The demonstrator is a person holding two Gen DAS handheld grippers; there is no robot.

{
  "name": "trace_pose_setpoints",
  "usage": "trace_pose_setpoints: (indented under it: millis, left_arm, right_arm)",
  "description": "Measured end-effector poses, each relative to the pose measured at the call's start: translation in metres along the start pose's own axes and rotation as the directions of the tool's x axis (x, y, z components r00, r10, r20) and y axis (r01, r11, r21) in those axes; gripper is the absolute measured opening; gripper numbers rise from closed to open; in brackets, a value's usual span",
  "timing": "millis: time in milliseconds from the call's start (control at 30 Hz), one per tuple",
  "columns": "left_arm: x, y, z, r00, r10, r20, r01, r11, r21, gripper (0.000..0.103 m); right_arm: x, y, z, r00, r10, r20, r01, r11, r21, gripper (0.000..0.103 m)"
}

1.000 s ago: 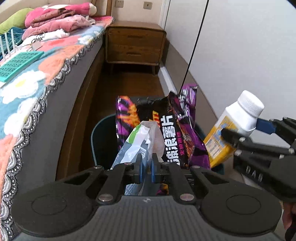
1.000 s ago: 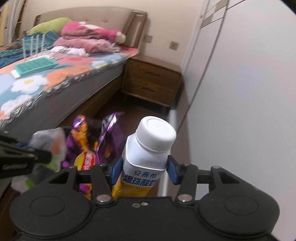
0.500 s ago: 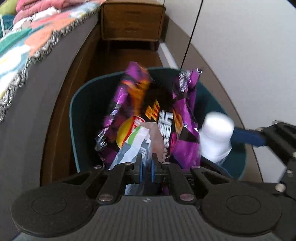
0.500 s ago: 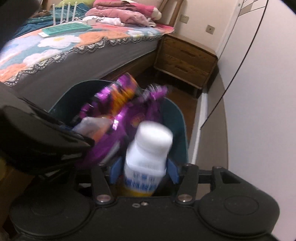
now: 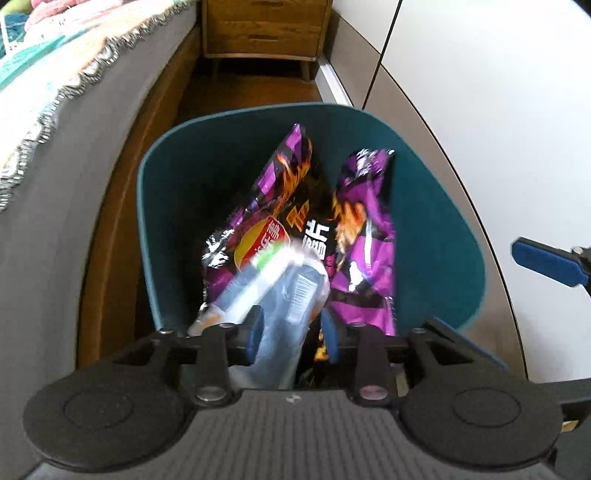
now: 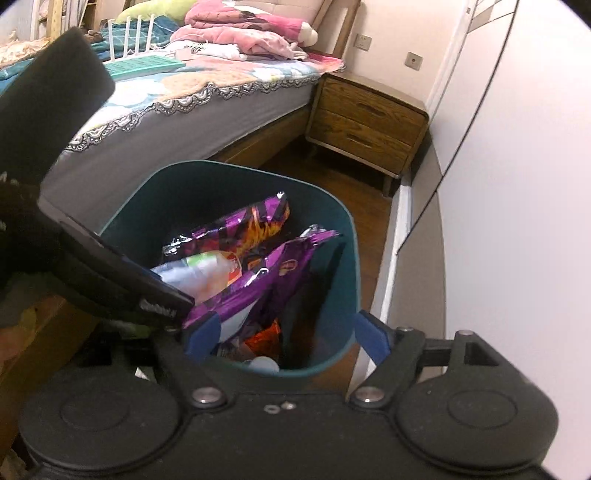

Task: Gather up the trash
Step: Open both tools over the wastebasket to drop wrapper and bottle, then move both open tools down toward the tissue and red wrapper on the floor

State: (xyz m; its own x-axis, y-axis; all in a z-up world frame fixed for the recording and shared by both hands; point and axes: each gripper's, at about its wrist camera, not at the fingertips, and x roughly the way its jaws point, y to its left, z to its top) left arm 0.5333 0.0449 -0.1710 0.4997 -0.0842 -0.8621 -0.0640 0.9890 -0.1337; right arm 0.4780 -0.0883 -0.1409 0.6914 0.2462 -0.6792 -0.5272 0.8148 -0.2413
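Note:
A teal trash bin (image 5: 177, 206) stands on the floor between the bed and the wall; it also shows in the right wrist view (image 6: 332, 236). Purple chip bags (image 5: 354, 236) (image 6: 258, 221) stick up inside it. A pale crumpled wrapper (image 5: 280, 291) (image 6: 199, 273) lies blurred between the spread fingers of my left gripper (image 5: 291, 332), which is open over the bin's near rim. My right gripper (image 6: 286, 334) is open and empty above the bin. A white bottle cap (image 6: 264, 363) shows deep in the bin.
The bed with a floral cover (image 6: 184, 85) runs along the left. A wooden nightstand (image 6: 365, 118) (image 5: 262, 26) stands beyond the bin. A white wall (image 5: 480, 92) is close on the right. Wood floor lies between bin and nightstand.
Both grippers dropped over the bin and opened. The white bottle left the right gripper and lies in the bin. The left gripper let go of the wrapper and chip bags.

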Motion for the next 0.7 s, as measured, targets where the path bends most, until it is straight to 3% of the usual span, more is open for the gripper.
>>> trace_pose_setpoints:
  millis: [67, 133, 367, 700]
  left_arm:
    - [-0.014, 0.0, -0.002, 1.0, -0.018, 0.016, 0.018, 1.0, -0.003, 0.056]
    - [-0.032, 0.0, -0.005, 0.999, -0.024, 0.044, 0.025, 1.0, -0.003, 0.059]
    - [-0.098, -0.007, -0.021, 0.995, -0.007, 0.103, 0.002, 0.999, 0.049, 0.06]
    - [-0.185, -0.015, -0.073, 0.986, 0.024, 0.164, -0.047, 0.99, 0.136, 0.06]
  right_arm:
    - [-0.015, 0.0, -0.001, 1.0, -0.007, 0.005, 0.007, 1.0, 0.013, 0.081]
    - [-0.03, -0.002, -0.003, 1.0, -0.004, 0.011, 0.004, 1.0, 0.029, 0.084]
    - [-0.088, -0.002, -0.012, 1.0, 0.0, 0.025, -0.002, 0.997, 0.078, 0.084]
    - [-0.171, 0.005, -0.025, 0.998, 0.027, 0.065, -0.037, 0.988, 0.15, 0.09]
